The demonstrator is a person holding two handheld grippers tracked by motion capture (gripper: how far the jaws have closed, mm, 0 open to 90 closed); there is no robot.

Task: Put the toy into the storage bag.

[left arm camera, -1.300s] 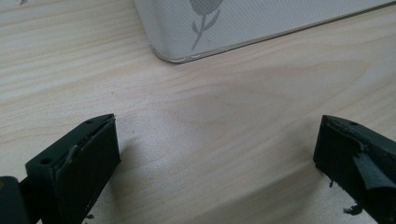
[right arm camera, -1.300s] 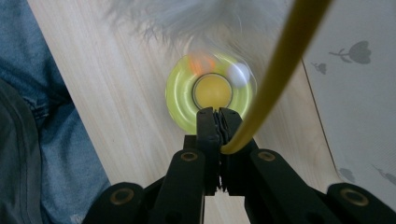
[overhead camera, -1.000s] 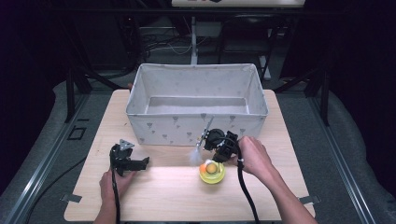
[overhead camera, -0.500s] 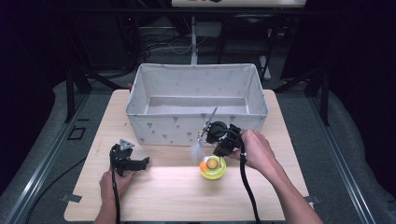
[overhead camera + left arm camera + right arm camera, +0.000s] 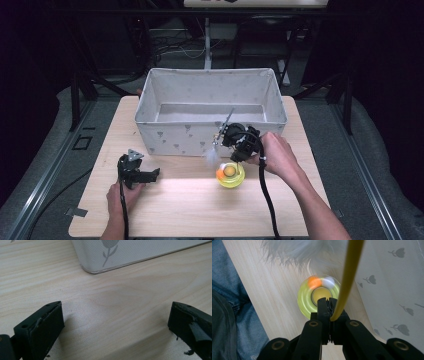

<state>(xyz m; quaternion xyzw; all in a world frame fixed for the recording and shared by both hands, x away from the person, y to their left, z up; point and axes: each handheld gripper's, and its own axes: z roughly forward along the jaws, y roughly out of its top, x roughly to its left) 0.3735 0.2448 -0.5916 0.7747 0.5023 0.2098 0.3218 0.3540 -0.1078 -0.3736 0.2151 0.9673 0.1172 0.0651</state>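
While the right gripper hangs over the yellow toy, its jaws pinch a thin yellow stick. White fluff tips that stick. Left of the toy, the left gripper rests wide open, holding nothing.

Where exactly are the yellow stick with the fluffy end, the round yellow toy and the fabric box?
Yellow stick (image 5: 348, 275), right gripper view: on its shaft above the claw.
Round yellow toy (image 5: 231, 176), high view: on its yellow rim.
Fabric box (image 5: 175, 141), high view: on its front wall.
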